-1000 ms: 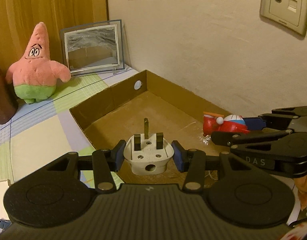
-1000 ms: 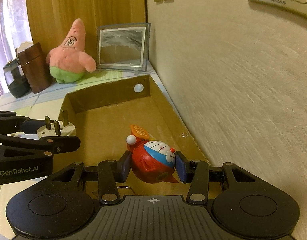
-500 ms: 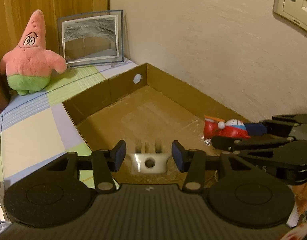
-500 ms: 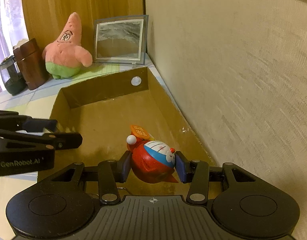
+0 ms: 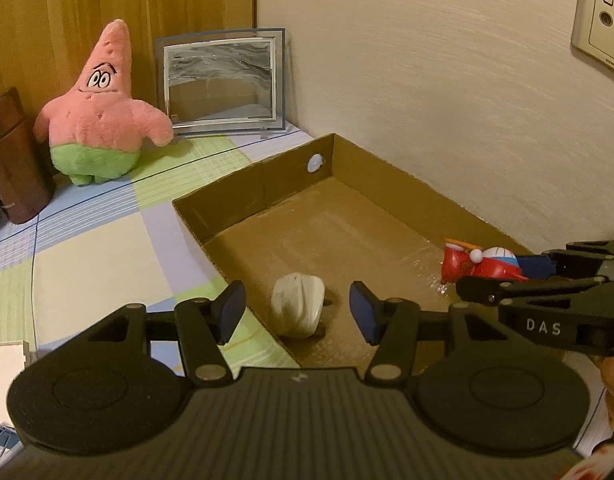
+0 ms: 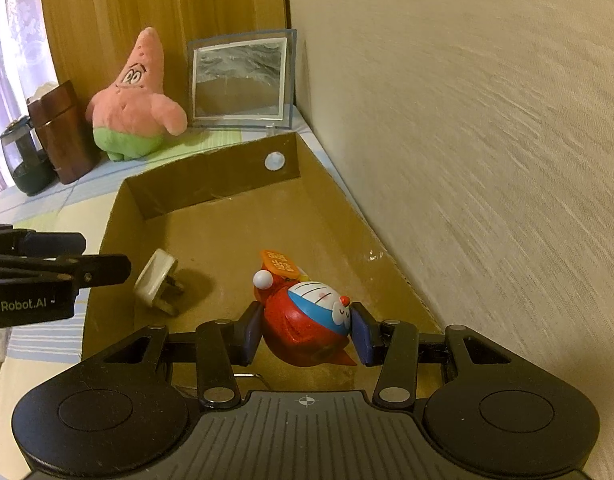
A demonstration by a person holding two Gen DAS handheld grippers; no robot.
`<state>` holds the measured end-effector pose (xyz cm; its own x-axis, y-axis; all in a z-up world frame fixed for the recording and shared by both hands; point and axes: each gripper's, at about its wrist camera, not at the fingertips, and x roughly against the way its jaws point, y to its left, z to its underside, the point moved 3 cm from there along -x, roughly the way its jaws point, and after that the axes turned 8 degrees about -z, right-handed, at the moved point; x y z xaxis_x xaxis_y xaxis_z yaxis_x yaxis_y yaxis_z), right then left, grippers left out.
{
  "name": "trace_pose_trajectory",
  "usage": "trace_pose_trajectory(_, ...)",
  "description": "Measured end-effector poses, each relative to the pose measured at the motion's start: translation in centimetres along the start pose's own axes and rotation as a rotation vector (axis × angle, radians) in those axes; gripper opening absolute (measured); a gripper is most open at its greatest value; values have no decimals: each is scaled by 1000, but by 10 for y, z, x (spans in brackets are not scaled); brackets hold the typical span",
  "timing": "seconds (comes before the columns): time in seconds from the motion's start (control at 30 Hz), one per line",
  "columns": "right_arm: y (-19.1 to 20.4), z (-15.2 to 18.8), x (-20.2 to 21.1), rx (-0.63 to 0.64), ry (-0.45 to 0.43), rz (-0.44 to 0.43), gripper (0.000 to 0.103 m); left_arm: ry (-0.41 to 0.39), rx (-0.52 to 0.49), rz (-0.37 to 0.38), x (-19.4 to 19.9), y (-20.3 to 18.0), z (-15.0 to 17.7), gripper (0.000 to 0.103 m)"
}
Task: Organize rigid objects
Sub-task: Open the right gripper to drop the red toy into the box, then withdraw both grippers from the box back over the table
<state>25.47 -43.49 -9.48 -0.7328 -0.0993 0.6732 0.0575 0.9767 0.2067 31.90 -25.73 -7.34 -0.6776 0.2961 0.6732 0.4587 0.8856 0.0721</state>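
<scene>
Plug adapter (image 5: 298,309), white, lies on its side on the floor of the shallow cardboard box (image 5: 227,196), near the box's near-left wall; in the left wrist view the left gripper (image 5: 297,307) hangs over it, its fingers having just been opening and now apart with neither pad touching the plug. At the right edge the right gripper (image 5: 519,270) carries a red toy figure (image 5: 481,266). In the right wrist view the right gripper's fingers (image 6: 251,334) clamp that toy figure over the box floor, the plug just to its left. A pink plush star (image 6: 135,104) and a picture frame (image 6: 241,80) stand beyond the box.
</scene>
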Motion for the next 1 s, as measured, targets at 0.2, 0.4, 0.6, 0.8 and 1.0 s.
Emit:
trace_pose_trajectory(0.2, 4, 0, 2, 0, -5, -6, 43, 3, -2, -2, 1, 1, 3, 52)
trace_pose_trajectory(0.4, 8, -3, 5, -9, -21, -25, 43, -3, 0, -8, 4, 3, 3, 52)
trace_pose_trajectory(0.6, 14, -9, 12, 4, -71, -52, 49, -17, 12, -27, 9, 8, 6, 71)
trace_pose_trajectory(0.8, 19, -12, 21, -4, -76, -43, 53, -24, 46, -51, 23, 20, 14, 77)
trace_pose_trajectory(1.0, 27, -13, 38, -9, -93, -34, 58, -24, 85, -80, 45, 35, 27, 78)
